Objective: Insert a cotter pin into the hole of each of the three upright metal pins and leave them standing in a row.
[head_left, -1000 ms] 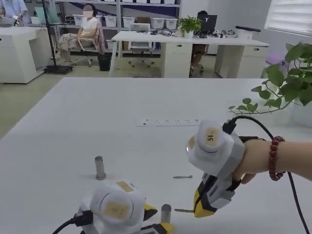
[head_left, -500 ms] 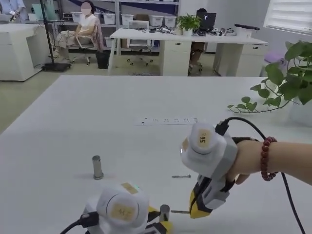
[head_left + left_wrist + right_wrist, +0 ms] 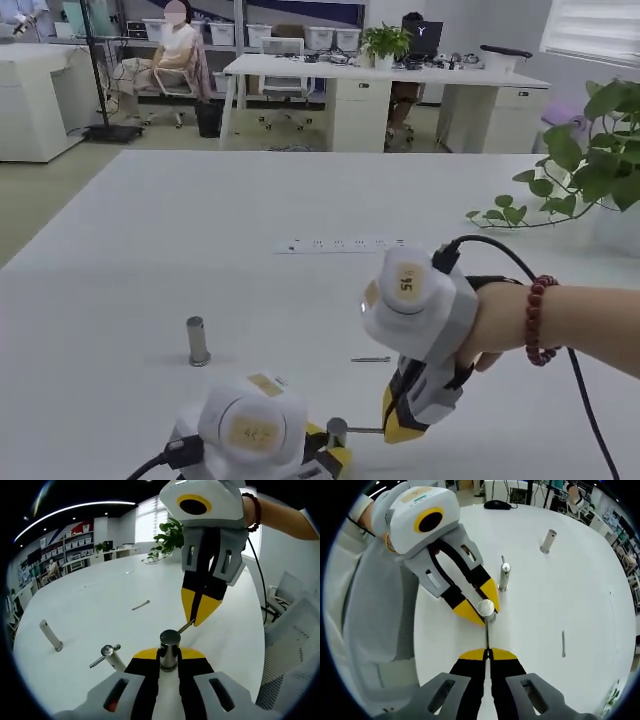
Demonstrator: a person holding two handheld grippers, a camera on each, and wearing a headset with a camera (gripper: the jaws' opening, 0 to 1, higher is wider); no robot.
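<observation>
White and smooth, the workbench (image 3: 130,260) bears it all: nearest, the left gripper (image 3: 169,656) is clamped on the held pin (image 3: 170,640), a polished steel cylinder, probably to steady it upright while the right gripper (image 3: 487,652), pinched on a thin wire cotter pin (image 3: 487,631), holds its tip at the cylinder's side. Just beyond stands the fitted pin (image 3: 505,576), cotter through its head; farther off lie a spare cotter pin (image 3: 370,359) and the upright bare pin (image 3: 197,340).
</observation>
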